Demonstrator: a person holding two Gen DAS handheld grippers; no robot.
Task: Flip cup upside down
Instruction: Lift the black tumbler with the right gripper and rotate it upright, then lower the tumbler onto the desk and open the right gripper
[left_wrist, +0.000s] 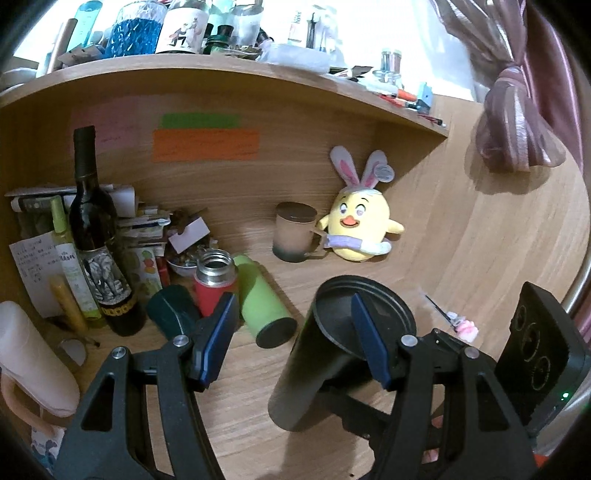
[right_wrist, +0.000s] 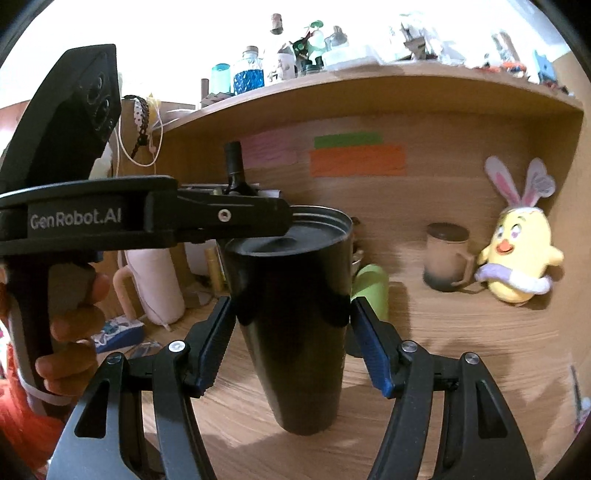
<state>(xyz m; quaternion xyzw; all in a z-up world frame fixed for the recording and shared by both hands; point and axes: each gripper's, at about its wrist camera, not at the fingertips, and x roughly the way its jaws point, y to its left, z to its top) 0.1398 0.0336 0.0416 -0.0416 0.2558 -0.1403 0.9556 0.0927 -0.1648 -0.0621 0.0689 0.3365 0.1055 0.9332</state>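
Observation:
The cup is a tall black tumbler (right_wrist: 295, 325) with a black lid, held upright above the wooden desk, wide end up. My right gripper (right_wrist: 291, 332) is shut on the tumbler's body, one blue pad on each side. In the left wrist view the tumbler (left_wrist: 314, 369) leans, its lidded top by my left gripper's right finger (left_wrist: 369, 339). My left gripper (left_wrist: 295, 336) is open, its right finger against the lid rim and its left finger apart from it. The left gripper's body also shows in the right wrist view (right_wrist: 147, 218), reaching over the tumbler's top.
A yellow plush chick (left_wrist: 358, 225) and a frosted mug (left_wrist: 295, 232) stand at the back of the desk alcove. A wine bottle (left_wrist: 96, 236), a red flask (left_wrist: 214, 284), a green tumbler lying down (left_wrist: 262, 306) and paper clutter fill the left. A shelf (left_wrist: 221, 70) of bottles runs above.

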